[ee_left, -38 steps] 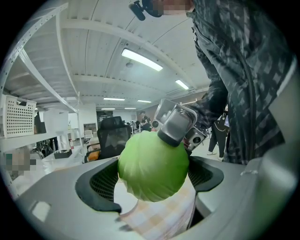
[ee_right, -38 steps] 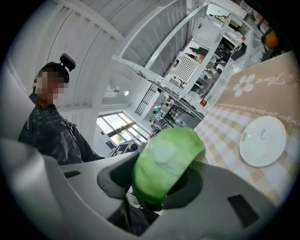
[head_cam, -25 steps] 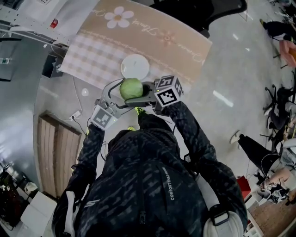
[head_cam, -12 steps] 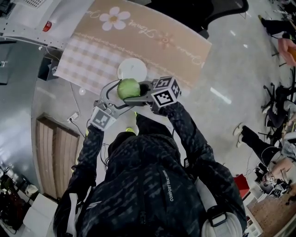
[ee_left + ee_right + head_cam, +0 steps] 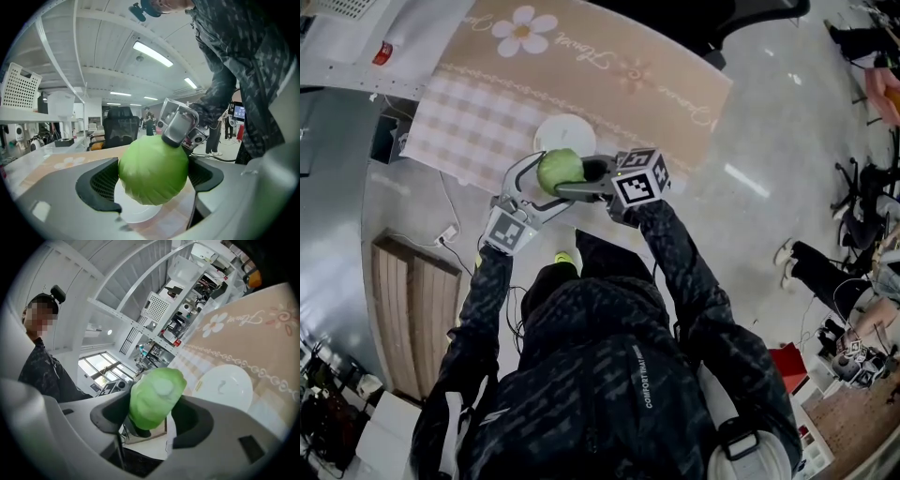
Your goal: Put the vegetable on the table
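A round green cabbage (image 5: 561,169) hangs just over the near edge of a white plate (image 5: 567,131) on the table's beige flowered cloth (image 5: 609,84). My left gripper (image 5: 546,178) reaches in from the lower left and my right gripper (image 5: 574,180) from the right, each shut on the cabbage. In the left gripper view the cabbage (image 5: 152,171) fills the left gripper (image 5: 152,180), with a right finger (image 5: 180,126) pressing its top and the plate (image 5: 136,213) below. In the right gripper view the cabbage (image 5: 154,397) sits in the right gripper (image 5: 152,423), whose jaws have just closed a little, beside the plate (image 5: 225,385).
A black office chair (image 5: 741,23) stands at the table's far side. White shelving (image 5: 356,47) runs along the upper left. A power strip with cables (image 5: 450,234) lies on the floor by a wooden panel (image 5: 412,309). People sit at the far right.
Both grippers have sunk together with the cabbage between them. The cabbage now overlaps the near edge of the white plate.
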### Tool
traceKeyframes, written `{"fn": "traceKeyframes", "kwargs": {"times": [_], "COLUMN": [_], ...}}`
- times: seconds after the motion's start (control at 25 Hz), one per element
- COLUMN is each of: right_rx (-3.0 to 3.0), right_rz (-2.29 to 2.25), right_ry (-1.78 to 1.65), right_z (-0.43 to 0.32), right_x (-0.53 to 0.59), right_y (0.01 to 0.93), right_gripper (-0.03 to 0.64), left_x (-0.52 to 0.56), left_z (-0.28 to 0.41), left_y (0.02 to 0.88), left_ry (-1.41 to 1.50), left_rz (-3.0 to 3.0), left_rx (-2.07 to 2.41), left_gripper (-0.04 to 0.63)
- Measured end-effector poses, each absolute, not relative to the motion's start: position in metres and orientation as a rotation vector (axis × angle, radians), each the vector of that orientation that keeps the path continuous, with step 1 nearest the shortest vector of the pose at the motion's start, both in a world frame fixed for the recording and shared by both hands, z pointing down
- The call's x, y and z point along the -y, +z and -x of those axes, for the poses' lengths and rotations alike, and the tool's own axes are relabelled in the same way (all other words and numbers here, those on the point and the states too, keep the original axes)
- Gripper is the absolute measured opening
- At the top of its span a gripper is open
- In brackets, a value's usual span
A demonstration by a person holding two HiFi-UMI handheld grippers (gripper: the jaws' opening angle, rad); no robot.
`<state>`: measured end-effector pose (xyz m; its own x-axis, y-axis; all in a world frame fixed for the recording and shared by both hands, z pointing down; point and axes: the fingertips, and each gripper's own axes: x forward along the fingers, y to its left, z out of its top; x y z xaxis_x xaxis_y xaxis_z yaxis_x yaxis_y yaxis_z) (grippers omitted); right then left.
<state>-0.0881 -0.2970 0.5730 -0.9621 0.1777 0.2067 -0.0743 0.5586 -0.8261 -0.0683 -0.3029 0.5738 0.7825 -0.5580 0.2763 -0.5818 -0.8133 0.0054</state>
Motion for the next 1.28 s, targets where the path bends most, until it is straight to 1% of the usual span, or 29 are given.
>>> {"fn": "traceKeyframes", "kwargs": {"times": [0.44,0.8,1.04,1.28], "right_rx": [2.484,2.475,2.431,2.387], "right_rz": [0.008,-0.075,-0.086,-0.096], "right_ry": [1.321,1.077,1.059,1.062], "right_z": [0.072,0.073,0.073,0.075], "right_x": [0.315,0.328,0.332,0.337], "right_y": [0.601,0.622,0.635,0.649], "right_gripper": [0.282,0.284,0.284,0.282], "left_x": [0.319,0.333,0.335,0.338], "left_z": [0.064,0.064,0.065,0.066], "left_y": [0.6,0.628,0.646,0.663], "left_ry": [0.439,0.575,0.672,0.708], "left_rz": [-2.861,-2.824,-2.807,-2.765], "left_rx": [0.889,0.872,0.839,0.822], "left_gripper": [0.446,0.442,0.439,0.437]}}
